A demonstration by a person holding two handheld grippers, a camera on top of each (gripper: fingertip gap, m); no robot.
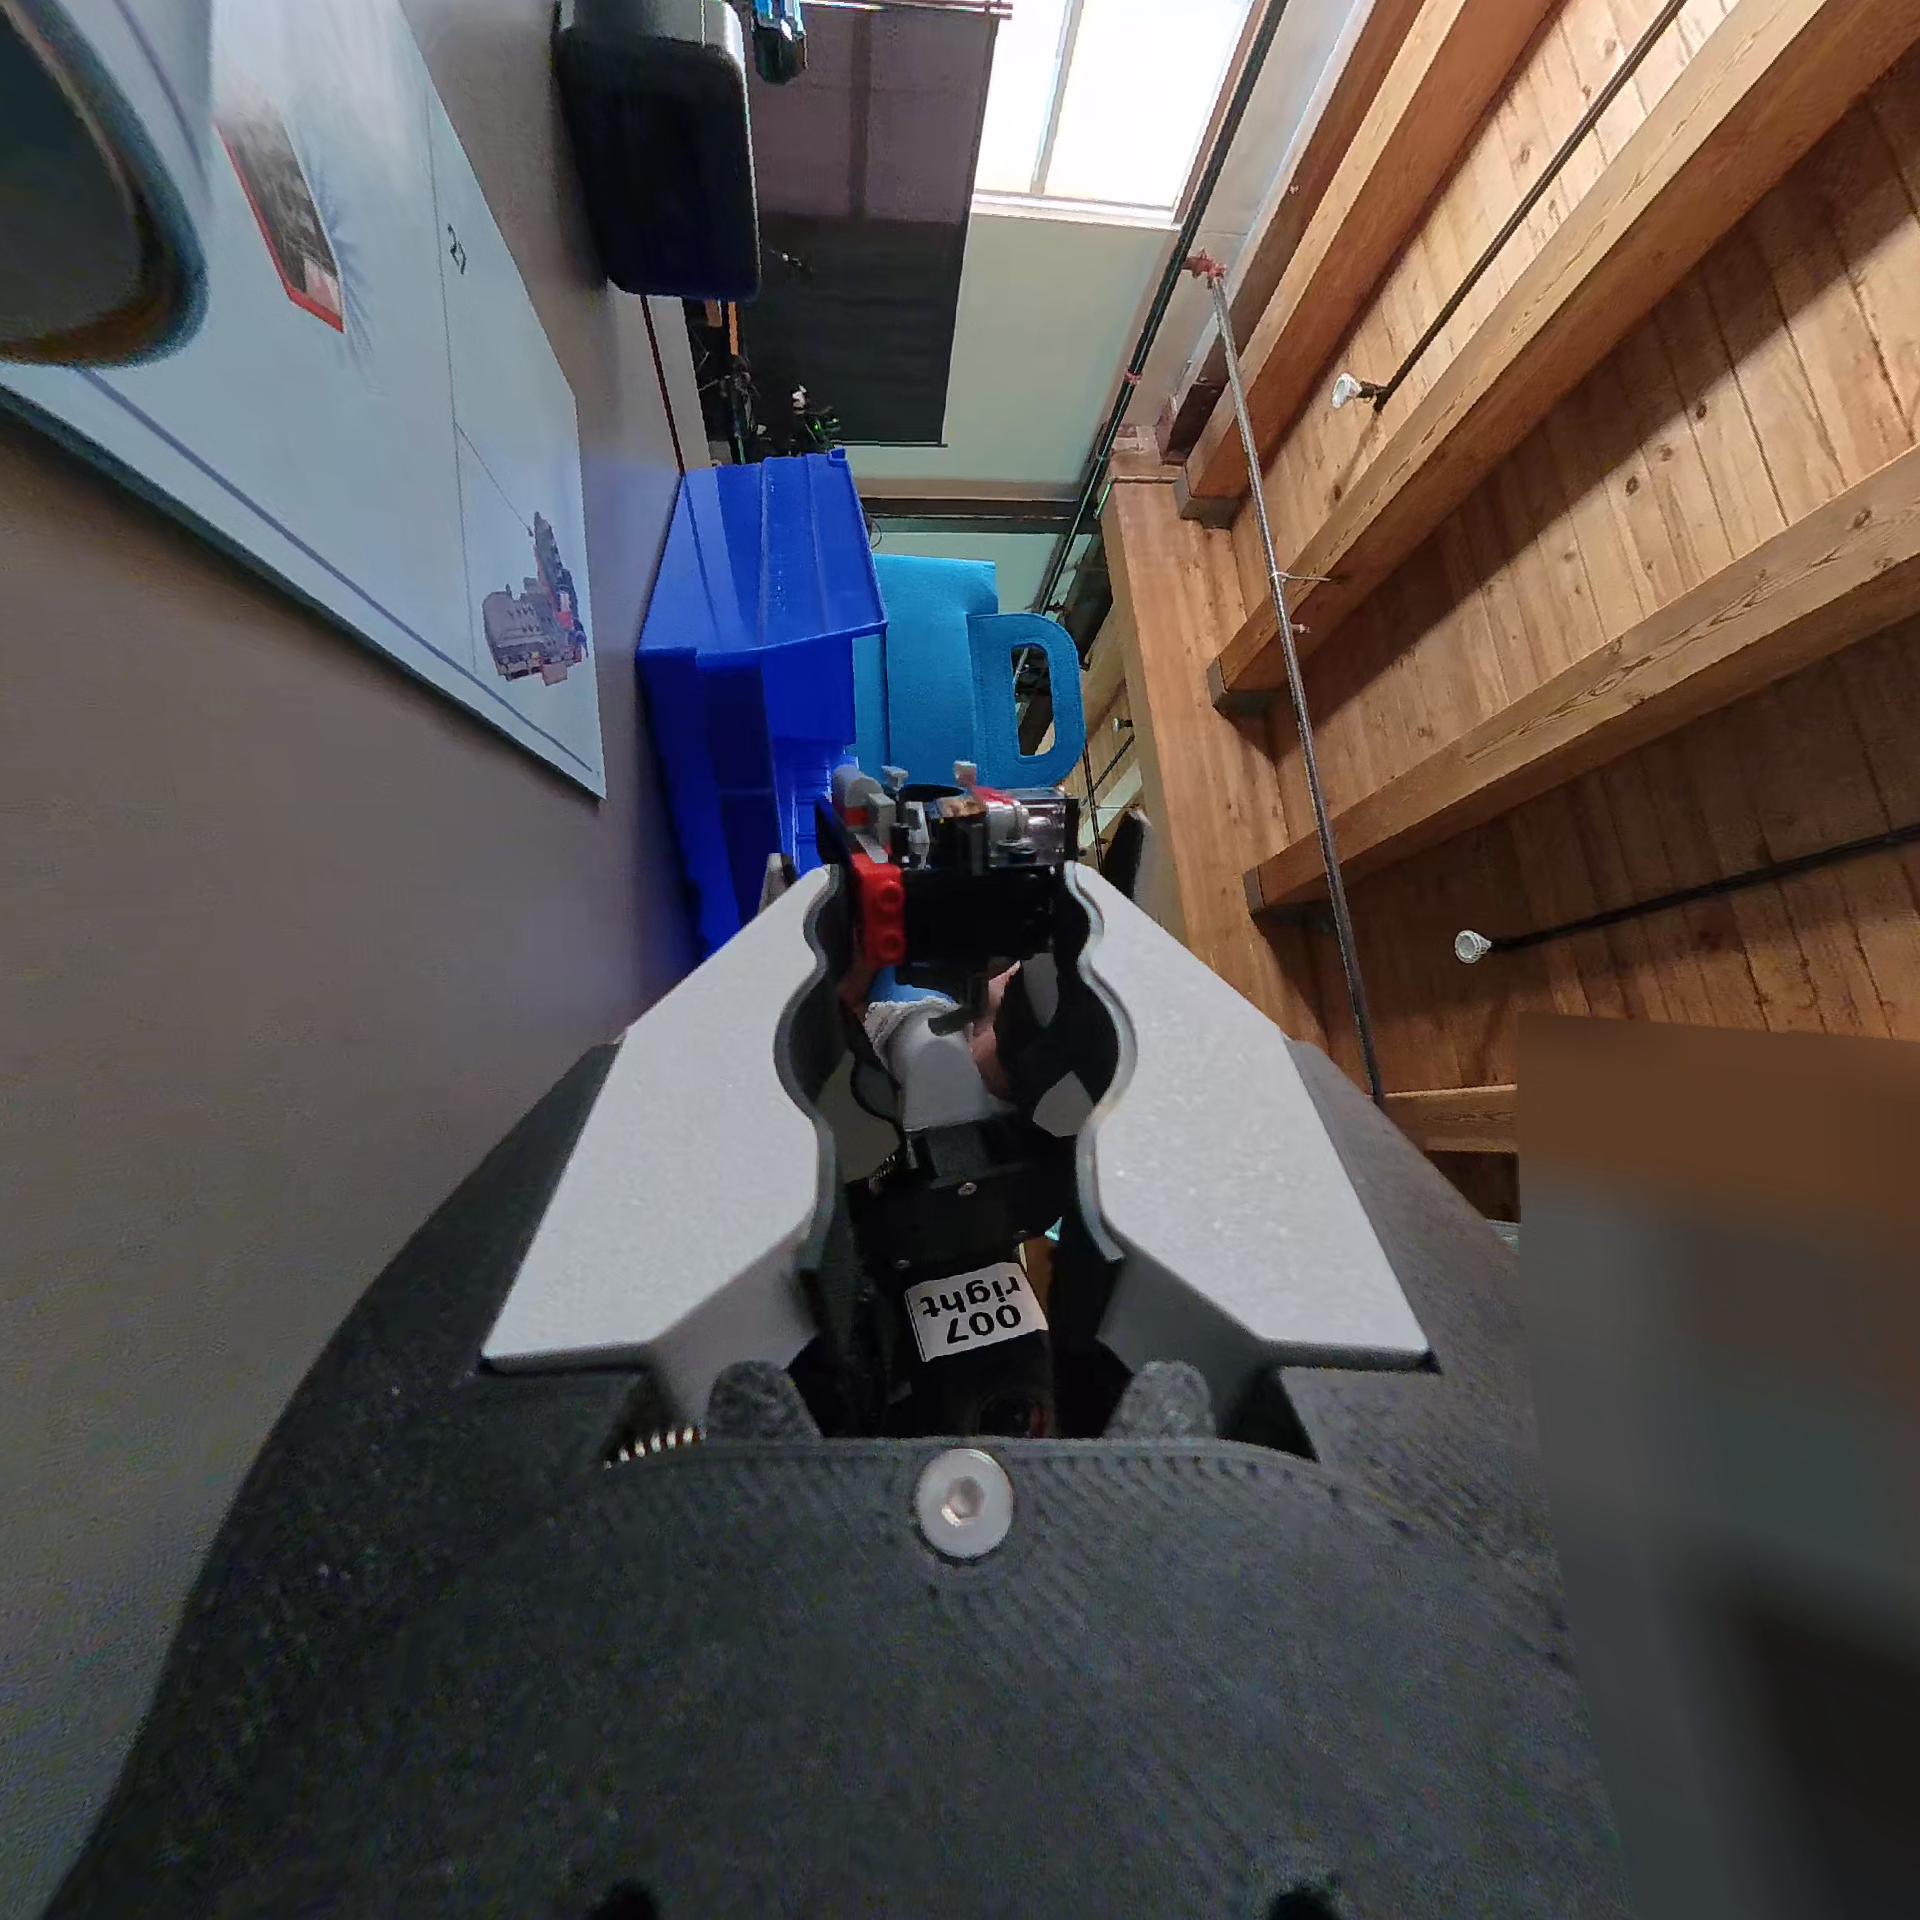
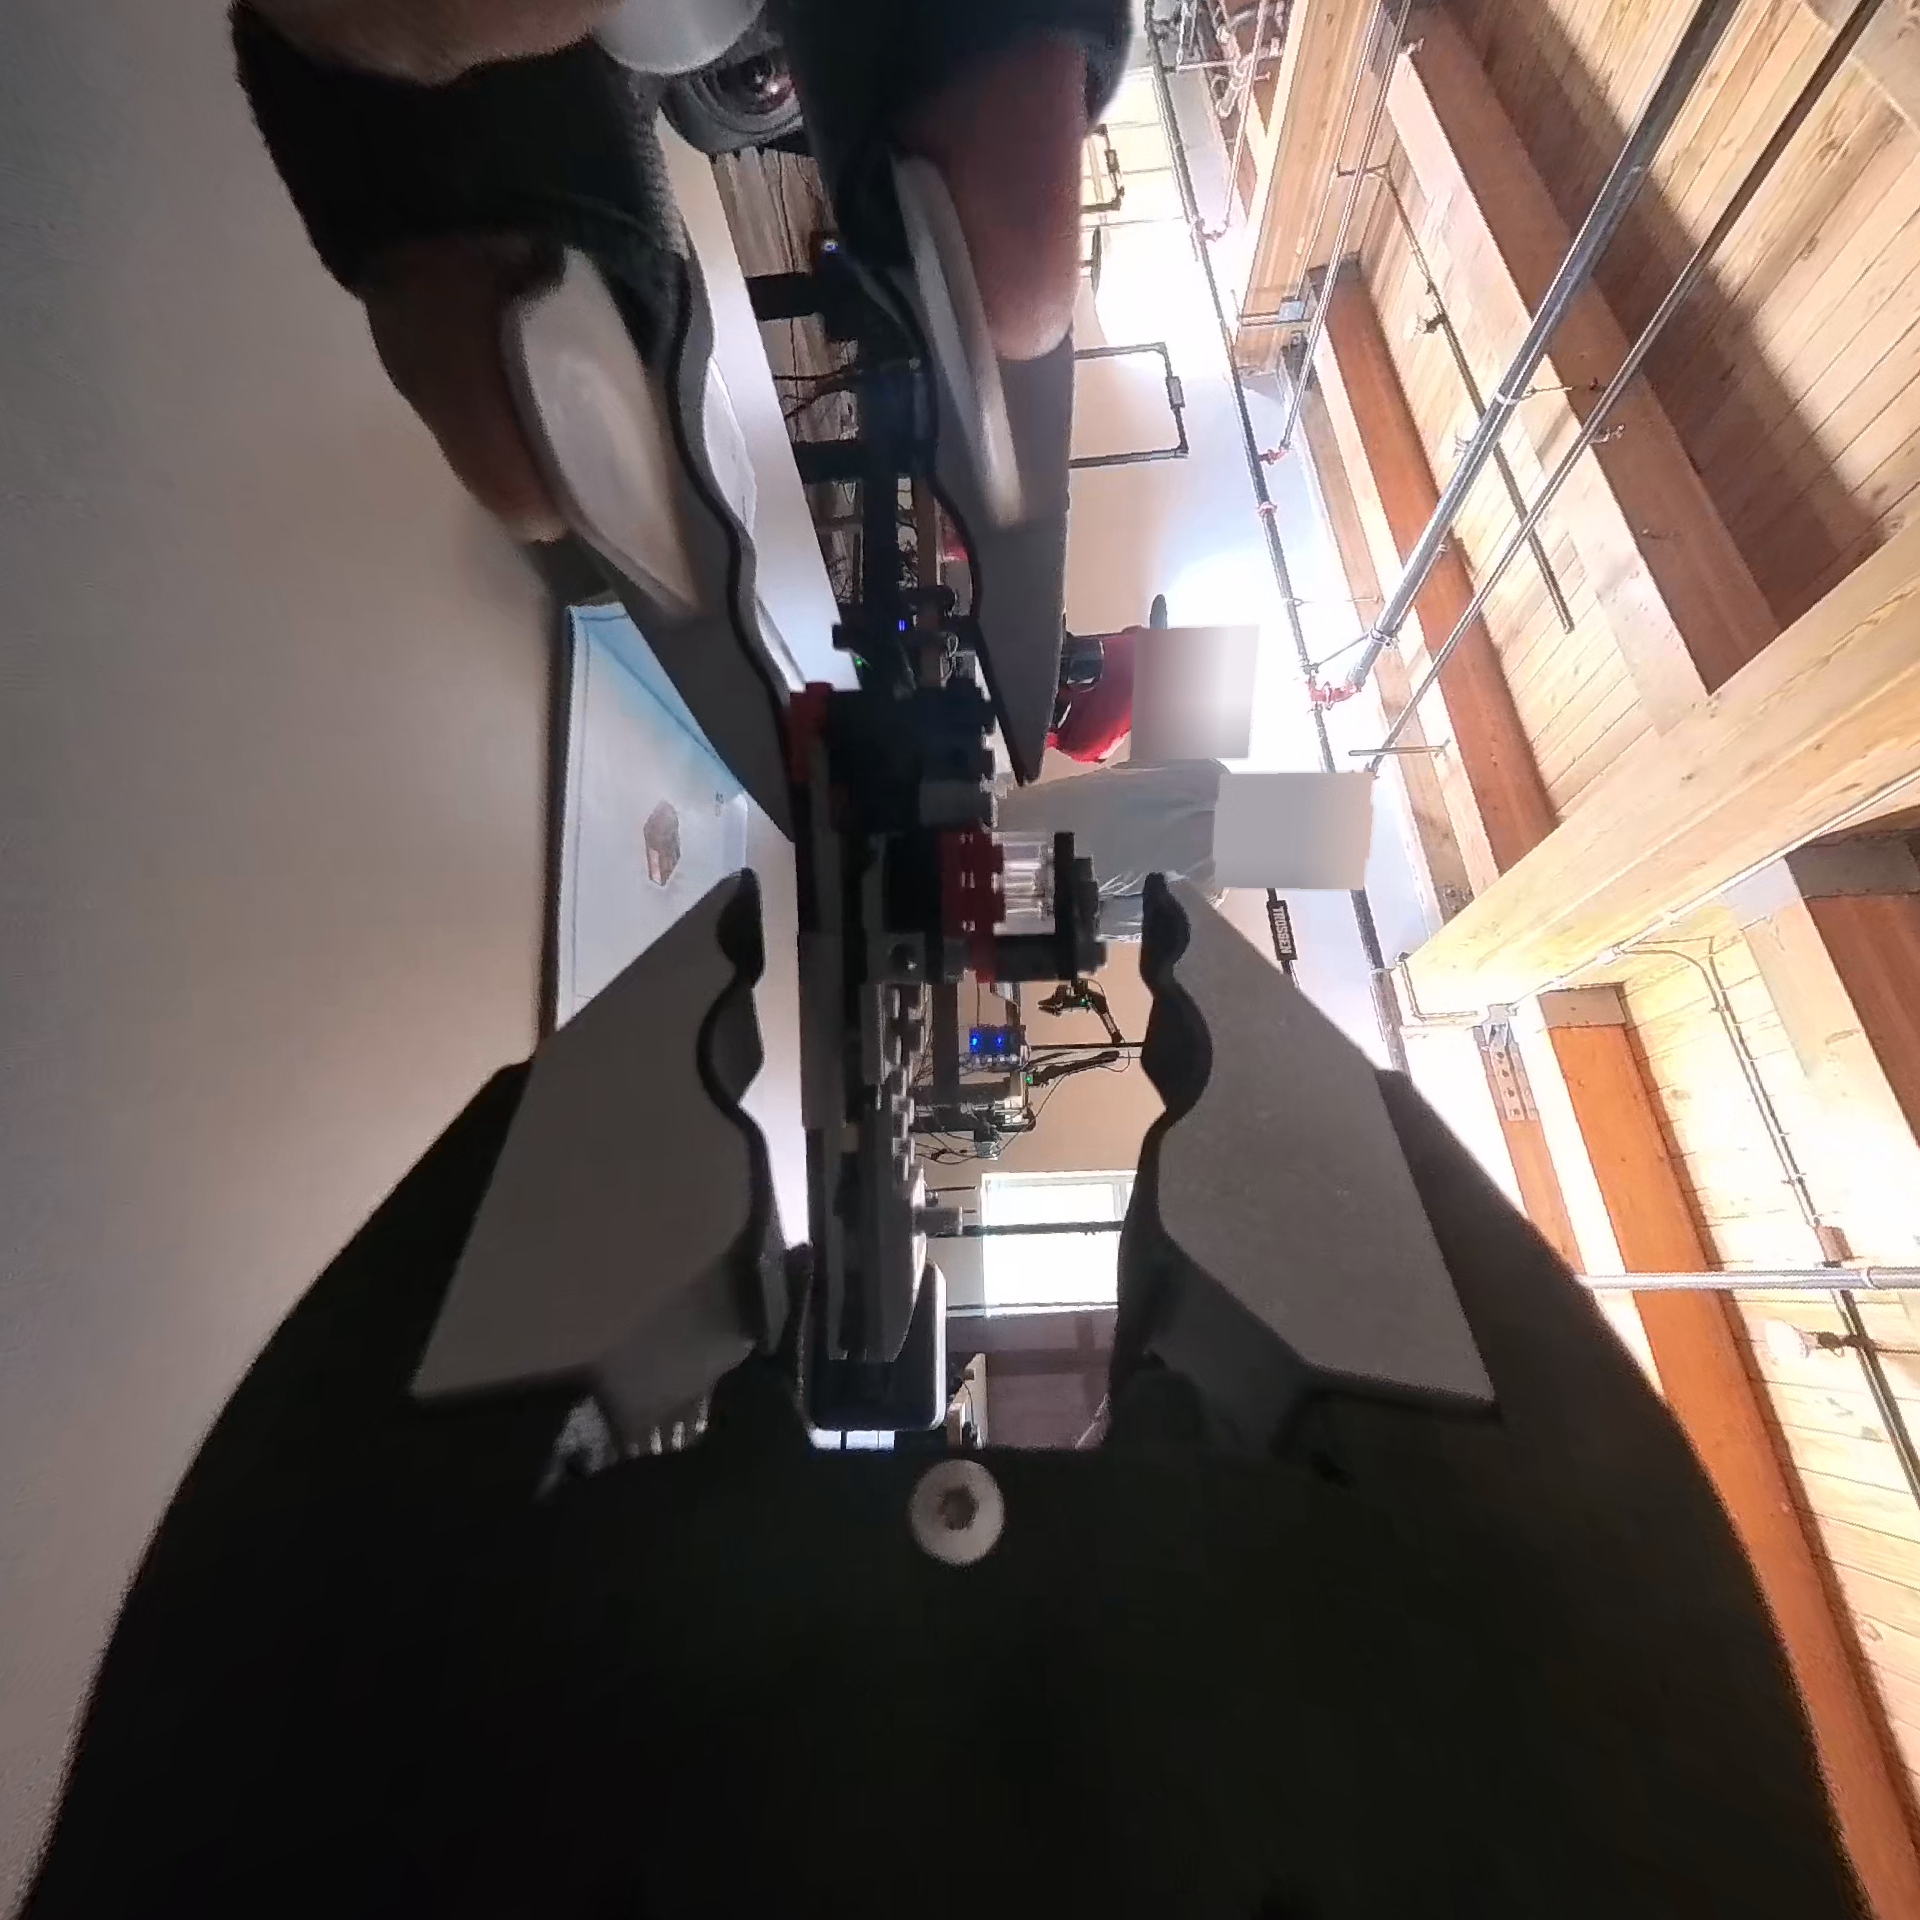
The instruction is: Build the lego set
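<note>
Left wrist view: the left gripper, with pale grey wavy-edged fingers, is clamped on the partly built lego model, a rigid plastic assembly of black, red, grey and clear bricks. Both fingertips press on the black block at its near end. The model is held in the air, clear of the beige table. Beyond it stand a blue plastic storage bin and a lighter blue foam piece with a handle cut-out. A printed instruction sheet lies flat on the table.

Right wrist view: the right gripper, with dark grey fingers, stands released. Its jaws are spread wide on either side of the same model, and neither finger touches it. The long grey studded plate of the model runs back between the fingers. The left gripper is seen at the far end, gripping the model there. Two persons stand in the background.

Assessment: the model is light and stiff, but fragile at its joints. The clear bricks and small projecting parts on top are judged likely to detach under side load. Smooth plastic may slip against the finger faces. The recommended hold is across the flat sides of the solid black and red core, or the edges of the grey plate, with moderate squeeze. Pressure should be applied in line with the studs.
</note>
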